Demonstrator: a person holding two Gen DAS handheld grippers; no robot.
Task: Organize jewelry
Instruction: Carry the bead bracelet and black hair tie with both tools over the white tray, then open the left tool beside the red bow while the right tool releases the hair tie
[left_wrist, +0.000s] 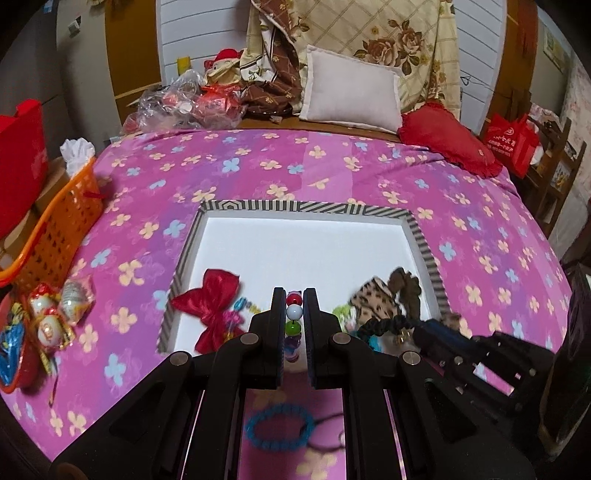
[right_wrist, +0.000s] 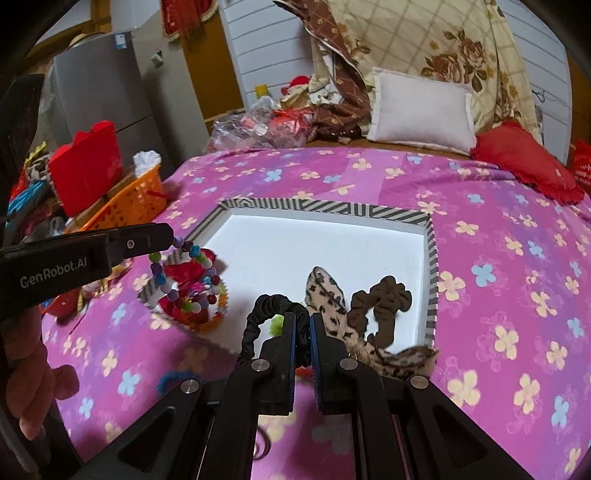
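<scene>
A shallow white tray (left_wrist: 417, 236) with a striped rim lies on the pink flowered bedspread; it also shows in the right wrist view (right_wrist: 430, 266). My left gripper (left_wrist: 294, 295) is shut on a multicoloured bead bracelet (left_wrist: 294, 312), which hangs over the tray's near left corner in the right wrist view (right_wrist: 199, 280). My right gripper (right_wrist: 303, 317) is shut on a black hair tie (right_wrist: 266, 306) at the tray's near edge. A red bow (left_wrist: 212, 302), a leopard-print scrunchie (right_wrist: 328, 291) and a brown scrunchie (right_wrist: 384, 299) lie in the tray. A blue bead bracelet (left_wrist: 279, 430) lies on the bedspread under my left gripper.
An orange basket (left_wrist: 62, 221) stands at the bed's left edge, with wrapped sweets (left_wrist: 48, 314) beside it. A white pillow (left_wrist: 351, 90) and a red cushion (left_wrist: 447, 140) lie at the far side. A red bag (left_wrist: 513, 140) stands at the right.
</scene>
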